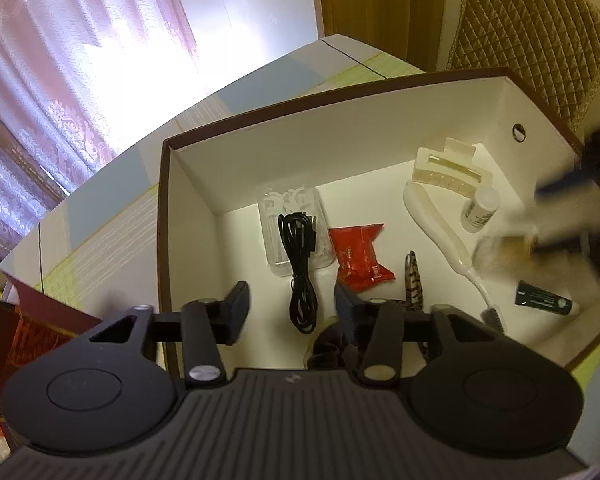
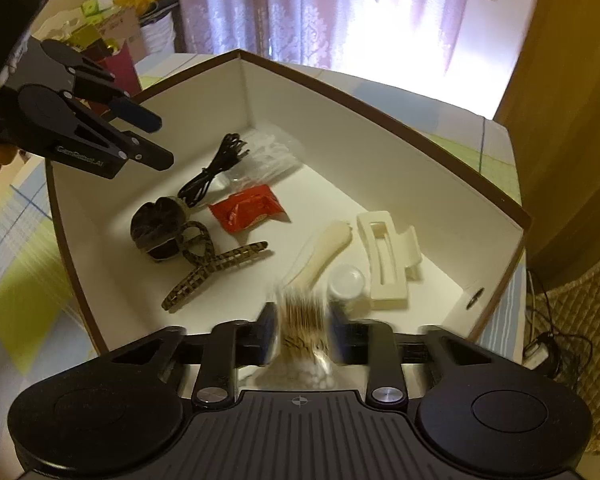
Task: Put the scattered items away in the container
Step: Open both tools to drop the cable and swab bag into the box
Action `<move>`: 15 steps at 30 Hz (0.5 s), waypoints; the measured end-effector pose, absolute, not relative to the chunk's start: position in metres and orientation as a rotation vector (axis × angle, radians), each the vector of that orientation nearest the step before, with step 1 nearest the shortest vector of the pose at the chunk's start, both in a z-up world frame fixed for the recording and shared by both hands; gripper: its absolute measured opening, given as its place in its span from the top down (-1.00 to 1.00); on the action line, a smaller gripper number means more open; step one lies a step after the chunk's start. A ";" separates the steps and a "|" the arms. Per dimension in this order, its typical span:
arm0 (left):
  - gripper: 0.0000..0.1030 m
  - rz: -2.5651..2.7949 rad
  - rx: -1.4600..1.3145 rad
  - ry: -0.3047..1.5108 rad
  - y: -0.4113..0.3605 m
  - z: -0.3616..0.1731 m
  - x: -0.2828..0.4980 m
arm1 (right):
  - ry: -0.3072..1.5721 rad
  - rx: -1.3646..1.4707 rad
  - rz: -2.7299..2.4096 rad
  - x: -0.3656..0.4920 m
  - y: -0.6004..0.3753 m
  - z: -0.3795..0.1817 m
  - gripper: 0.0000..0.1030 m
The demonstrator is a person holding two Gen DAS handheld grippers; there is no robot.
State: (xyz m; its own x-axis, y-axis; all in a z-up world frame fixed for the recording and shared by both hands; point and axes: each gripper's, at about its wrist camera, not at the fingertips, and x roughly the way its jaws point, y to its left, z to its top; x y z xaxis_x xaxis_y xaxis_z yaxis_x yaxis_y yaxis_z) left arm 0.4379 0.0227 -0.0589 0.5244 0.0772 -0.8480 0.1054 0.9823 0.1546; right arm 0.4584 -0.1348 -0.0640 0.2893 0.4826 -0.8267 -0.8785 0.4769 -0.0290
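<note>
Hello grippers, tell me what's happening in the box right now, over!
Left gripper open, empty, above white box. Right gripper shut on blurred clear cotton-swab pack, over box. Small white bottle and cream hair claw sit just ahead.

My box is white inside with a brown rim; black cable; red packet; cream hair claw; leopard-print clip; dark brown scrunchie; my fingers' pads dark blue.

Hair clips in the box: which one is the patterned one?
The leopard-print hair clip, brown and spotted, lying beside the dark scrunchie. The other, the cream claw clip, is plain and lies toward the opposite wall.
</note>
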 end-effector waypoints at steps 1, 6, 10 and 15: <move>-0.03 -0.015 0.195 1.016 0.022 -0.057 0.436 | 0.812 -0.541 0.971 0.454 -0.136 -0.061 -1.00; -0.36 0.012 0.176 1.004 0.021 -0.048 0.424 | 0.833 -0.535 1.014 0.445 -0.136 -0.054 -1.00; -0.57 0.035 0.141 1.013 0.016 -0.041 0.413 | 0.869 -0.539 0.968 0.439 -0.139 -0.055 -1.00; -0.72 0.033 0.106 0.996 0.008 -0.033 0.399 | 0.889 -0.490 0.928 0.429 -0.148 -0.049 -1.00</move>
State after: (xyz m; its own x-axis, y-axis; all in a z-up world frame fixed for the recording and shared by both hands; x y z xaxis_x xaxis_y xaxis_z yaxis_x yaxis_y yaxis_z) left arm 0.3992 0.0079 -0.0327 0.5436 0.0758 -0.8359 0.0210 0.9944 0.1038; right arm 0.4294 -0.1484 -0.0491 0.2968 0.4763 -0.8276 -0.8473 0.5311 0.0018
